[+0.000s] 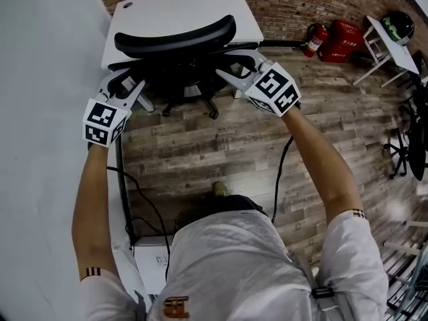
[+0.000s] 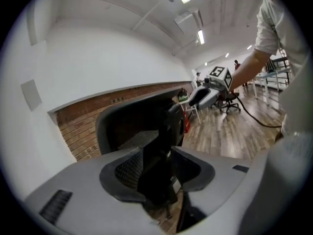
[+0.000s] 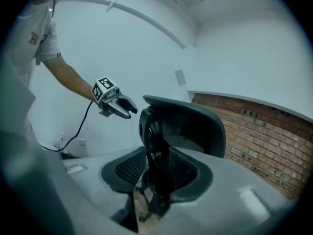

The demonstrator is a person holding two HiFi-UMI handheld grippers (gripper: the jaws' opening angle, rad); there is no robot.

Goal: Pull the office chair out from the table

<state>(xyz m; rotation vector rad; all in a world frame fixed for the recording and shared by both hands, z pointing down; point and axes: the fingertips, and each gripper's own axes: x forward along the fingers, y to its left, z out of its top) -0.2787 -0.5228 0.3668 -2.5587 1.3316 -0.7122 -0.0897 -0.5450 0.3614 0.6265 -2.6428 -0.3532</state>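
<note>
Left claw (image 1: 128, 84) stands with its jaws apart on either side of the left edge of the office chair's backrest (image 1: 175, 35). Its own view shows that dark edge rising between the two pads (image 2: 122, 173), which do not appear to press on it. The right claw (image 1: 233, 69) mirrors this at the backrest's right edge: its jaws are also apart, with the dark frame of the backrest (image 3: 159, 146) upright between them and no grip made yet. Just beyond both claws the office chair is tucked in at the white worktop (image 1: 180, 9), with its backrest close against the near edge and its castor base on the wooden floor (image 1: 200, 146) under the claws. The step in hand looks like taking hold before the pull. To do it well, each claw should go a little deeper so that the pads cover the solid rim and not the mesh, then both should close firmly at matching heights. The pull should run straight back toward the person, with both sides moving evenly so the chair rolls without swivelling. A black cable (image 1: 281, 172) trails across the floor behind the right claw, and the castors could catch on it.
</note>
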